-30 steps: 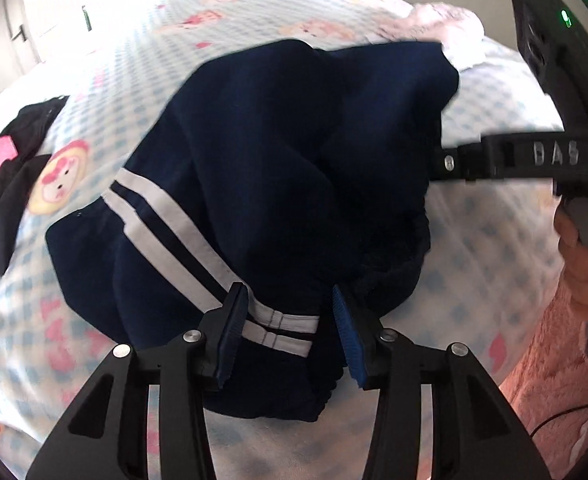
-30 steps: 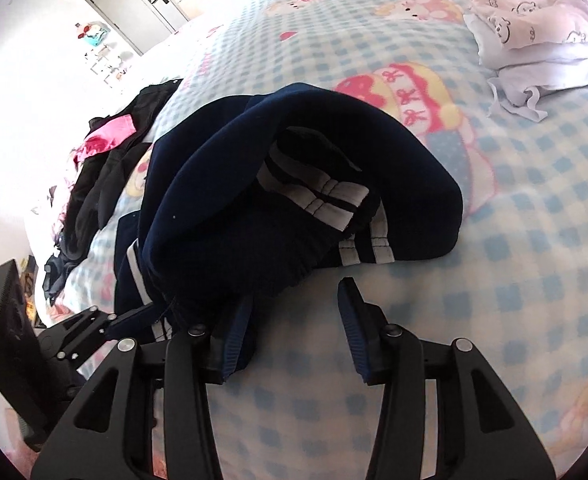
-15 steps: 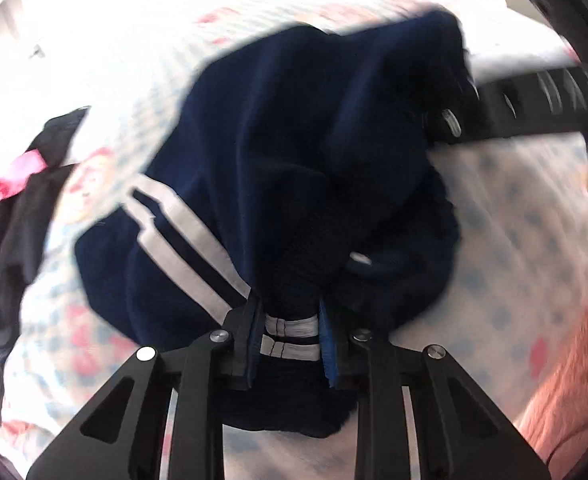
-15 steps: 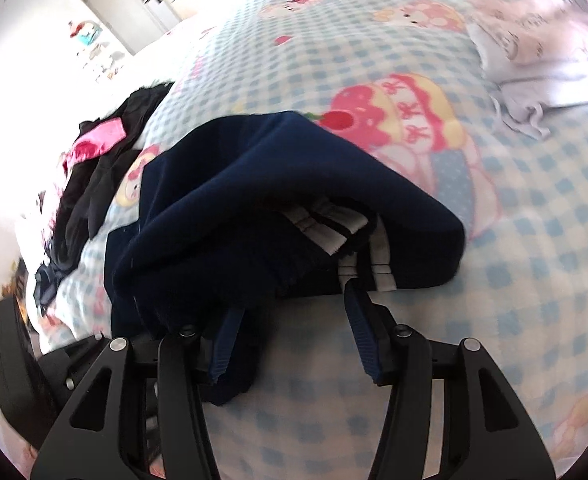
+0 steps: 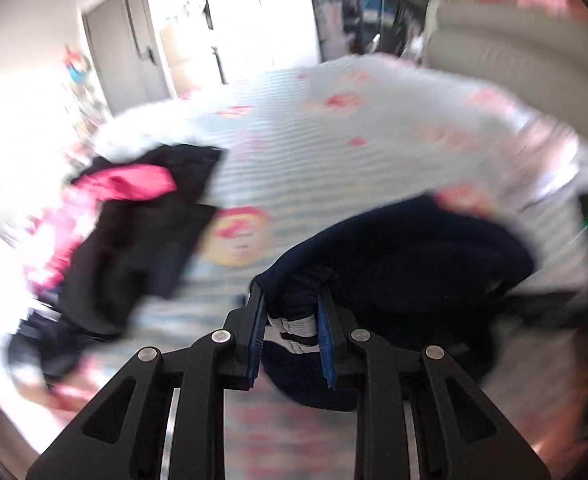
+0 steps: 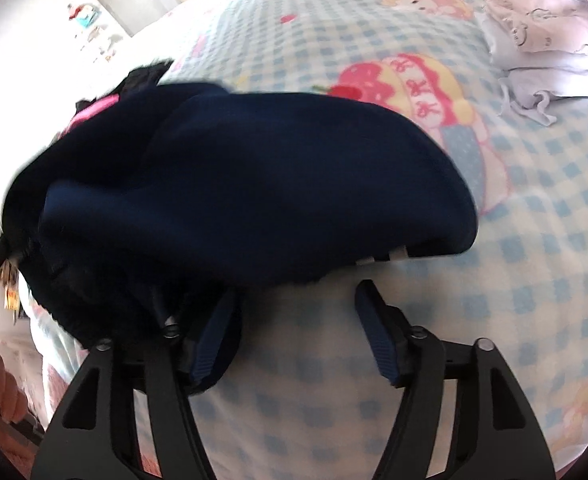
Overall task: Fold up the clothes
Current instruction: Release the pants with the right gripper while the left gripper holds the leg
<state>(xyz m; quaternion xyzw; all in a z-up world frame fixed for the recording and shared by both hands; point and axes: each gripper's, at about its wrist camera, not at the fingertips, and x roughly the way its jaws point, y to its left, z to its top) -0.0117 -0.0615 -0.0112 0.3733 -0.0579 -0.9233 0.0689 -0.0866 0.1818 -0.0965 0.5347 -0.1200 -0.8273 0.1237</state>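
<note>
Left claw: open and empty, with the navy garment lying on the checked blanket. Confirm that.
Not right. The left wrist view shows the left claw shut on the navy garment, pinching its white-striped edge. The garment does lie on the checked blanket.

A bed with a blue-checked cartoon sheet (image 6: 513, 240) faces a grey door (image 5: 126, 48) in glaring light.

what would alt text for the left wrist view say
The left gripper is shut on a white-striped edge of a navy garment, lifting it over a blue checked bedsheet. A black and pink clothes pile lies to the left; the picture is motion-blurred.
</note>
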